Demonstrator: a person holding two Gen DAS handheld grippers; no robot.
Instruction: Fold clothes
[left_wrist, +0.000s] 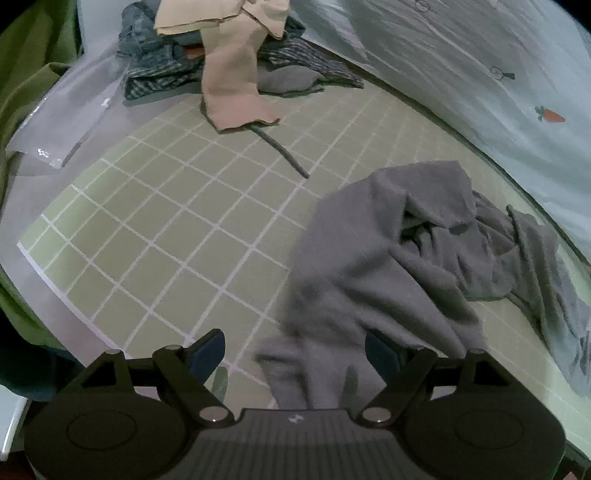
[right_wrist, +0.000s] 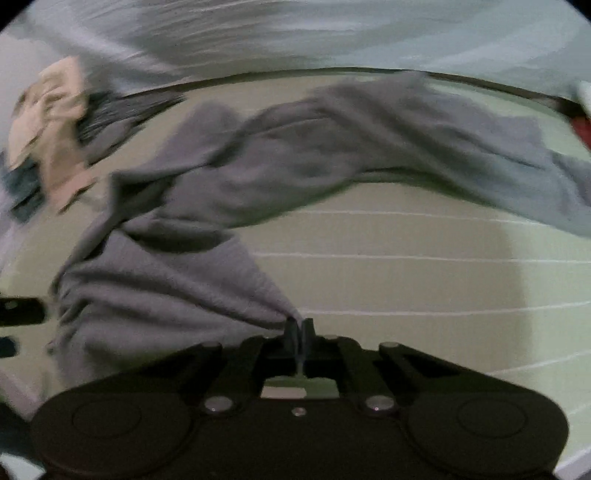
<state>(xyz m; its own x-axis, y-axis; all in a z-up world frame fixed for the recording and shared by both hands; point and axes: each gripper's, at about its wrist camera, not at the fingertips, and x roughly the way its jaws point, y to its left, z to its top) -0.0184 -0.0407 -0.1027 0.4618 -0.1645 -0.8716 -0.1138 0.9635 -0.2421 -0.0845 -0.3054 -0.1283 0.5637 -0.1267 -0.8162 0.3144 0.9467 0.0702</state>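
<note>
A crumpled grey garment (left_wrist: 417, 251) lies on the green gridded mat (left_wrist: 177, 229), at the right of the left wrist view. My left gripper (left_wrist: 295, 354) is open, its fingers wide apart, and a fold of the grey garment hangs between them without being pinched. In the right wrist view the same grey garment (right_wrist: 229, 177) stretches across the mat (right_wrist: 406, 280), blurred by motion. My right gripper (right_wrist: 300, 328) is shut on a corner of it, lifting that edge off the mat.
A pile of clothes sits at the far end of the mat: a beige piece (left_wrist: 232, 70) draped over dark striped garments (left_wrist: 162, 74). A clear plastic bag (left_wrist: 59, 122) lies at the left. A pale blue bedsheet with carrot prints (left_wrist: 480, 66) borders the mat.
</note>
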